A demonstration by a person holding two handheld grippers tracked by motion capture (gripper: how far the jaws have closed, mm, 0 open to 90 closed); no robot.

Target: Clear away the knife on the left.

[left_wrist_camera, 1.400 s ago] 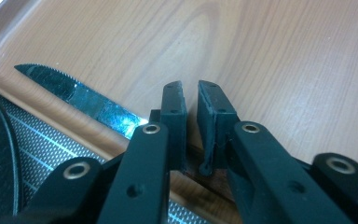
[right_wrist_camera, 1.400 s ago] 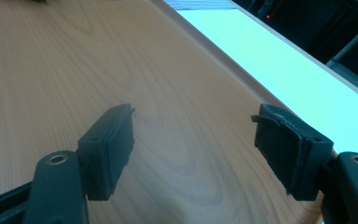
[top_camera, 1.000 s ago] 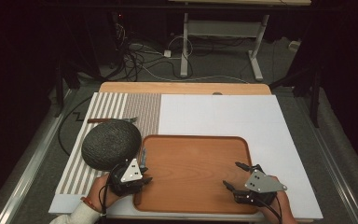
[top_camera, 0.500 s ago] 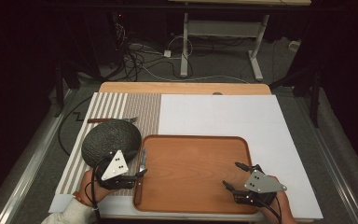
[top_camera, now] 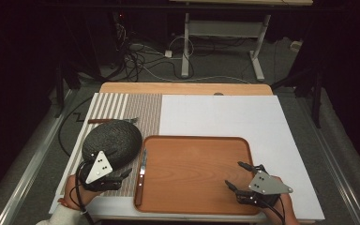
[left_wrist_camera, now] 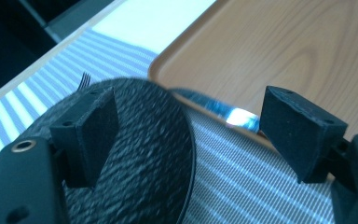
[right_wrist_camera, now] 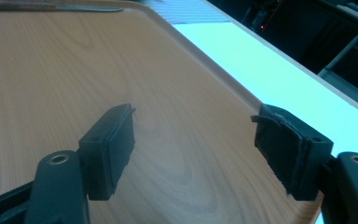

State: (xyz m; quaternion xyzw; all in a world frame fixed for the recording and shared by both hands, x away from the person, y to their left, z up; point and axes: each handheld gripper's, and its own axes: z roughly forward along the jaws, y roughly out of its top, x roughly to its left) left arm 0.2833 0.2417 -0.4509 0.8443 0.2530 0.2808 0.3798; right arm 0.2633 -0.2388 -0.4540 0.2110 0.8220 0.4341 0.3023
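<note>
Knife (top_camera: 142,171) lying along the 9 o'clock edge of the wooden tray (top_camera: 197,137), blade toward 12, handle toward 6; hard to tell whether flat inside or resting on the lip. Free of any grip.

Just at 9 o'clock of the handle, left gripper (top_camera: 122,179) over the striped mat (top_camera: 150,112), jaws wide, having just been opening, nothing between them. In the left gripper view, blade gleaming beyond the pads, apart from both.

At 10 o'clock of the tray, touching or nearly touching its corner, round black textured dish (top_camera: 115,140); beyond it at 12, a fork (top_camera: 112,121) on the mat.

At the tray's 5 o'clock corner, right gripper (top_camera: 233,174), jaws wide and empty above bare wood.

Step in hand, by the look of it: knife set down and let go, left hand clearing off. Next likely the dish or the fork. Calls for open jaws brought low over the dish's rim, or straddling the thin fork across its handle, without nudging the knife.
</note>
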